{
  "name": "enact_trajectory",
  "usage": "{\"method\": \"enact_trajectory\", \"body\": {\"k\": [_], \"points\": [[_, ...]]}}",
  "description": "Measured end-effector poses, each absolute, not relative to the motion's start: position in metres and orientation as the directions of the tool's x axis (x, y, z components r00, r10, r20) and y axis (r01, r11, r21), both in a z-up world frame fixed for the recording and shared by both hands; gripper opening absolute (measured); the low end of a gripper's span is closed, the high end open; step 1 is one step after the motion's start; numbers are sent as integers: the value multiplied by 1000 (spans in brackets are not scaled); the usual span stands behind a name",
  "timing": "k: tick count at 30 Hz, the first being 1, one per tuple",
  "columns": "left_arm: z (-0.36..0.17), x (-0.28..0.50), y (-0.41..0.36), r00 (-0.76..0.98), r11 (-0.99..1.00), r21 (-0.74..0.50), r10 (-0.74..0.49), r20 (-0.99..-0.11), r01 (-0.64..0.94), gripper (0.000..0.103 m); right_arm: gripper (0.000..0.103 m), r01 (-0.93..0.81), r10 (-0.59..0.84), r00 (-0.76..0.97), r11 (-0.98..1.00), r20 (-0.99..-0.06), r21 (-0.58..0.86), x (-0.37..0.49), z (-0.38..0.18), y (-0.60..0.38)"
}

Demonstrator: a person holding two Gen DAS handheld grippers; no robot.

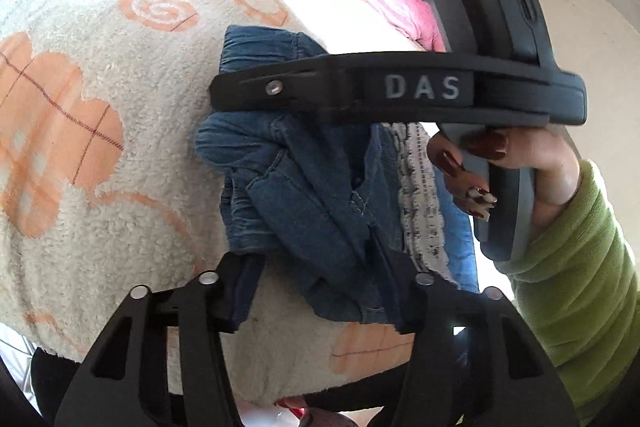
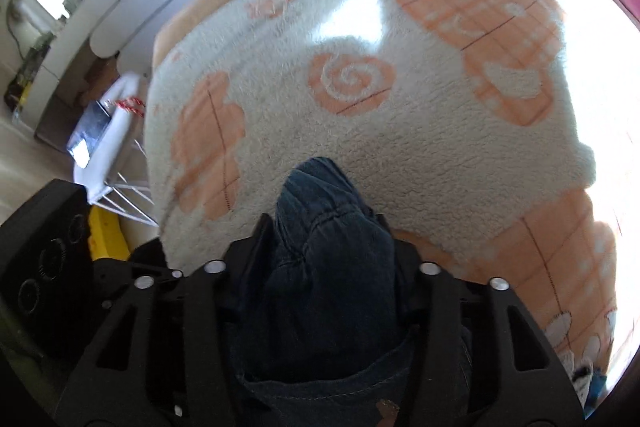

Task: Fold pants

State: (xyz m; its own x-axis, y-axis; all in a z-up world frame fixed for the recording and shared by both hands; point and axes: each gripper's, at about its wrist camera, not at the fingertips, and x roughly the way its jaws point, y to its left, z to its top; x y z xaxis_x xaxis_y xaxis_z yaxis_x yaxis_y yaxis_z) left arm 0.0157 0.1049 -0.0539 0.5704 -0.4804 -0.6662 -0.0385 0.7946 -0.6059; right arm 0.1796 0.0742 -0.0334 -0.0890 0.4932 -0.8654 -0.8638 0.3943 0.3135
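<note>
between the right gripper (image 2: 324, 247) fingers a bunched fold of the pants (image 2: 320, 267) is clamped; left gripper (image 1: 316, 291) pinches denim too. on the blanket (image 1: 100, 147) ahead, still crumpled: folding barely begun.

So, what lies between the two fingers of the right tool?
In the right wrist view, a bunched fold of the blue denim pants fills the gap between the fingers of the right tool, over the cream and orange fleece blanket.
</note>
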Motion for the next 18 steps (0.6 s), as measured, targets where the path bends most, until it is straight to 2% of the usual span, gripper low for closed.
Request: {"method": "enact_trajectory", "body": {"k": [2,10,18], "points": [[-47,13,101,578,798,-602,-481,-659,-22,47,34,-855,521,-78,403,-850,326,181,-26,62],[-12,19,63,591,810,-581,-506,-628,77,47,34,-813,646,-20,433,-763,389,190,12,-6],[5,36,13,553,823,-541,-535,-638,172,47,36,-770,709,57,480,-703,421,193,27,-72]]}}
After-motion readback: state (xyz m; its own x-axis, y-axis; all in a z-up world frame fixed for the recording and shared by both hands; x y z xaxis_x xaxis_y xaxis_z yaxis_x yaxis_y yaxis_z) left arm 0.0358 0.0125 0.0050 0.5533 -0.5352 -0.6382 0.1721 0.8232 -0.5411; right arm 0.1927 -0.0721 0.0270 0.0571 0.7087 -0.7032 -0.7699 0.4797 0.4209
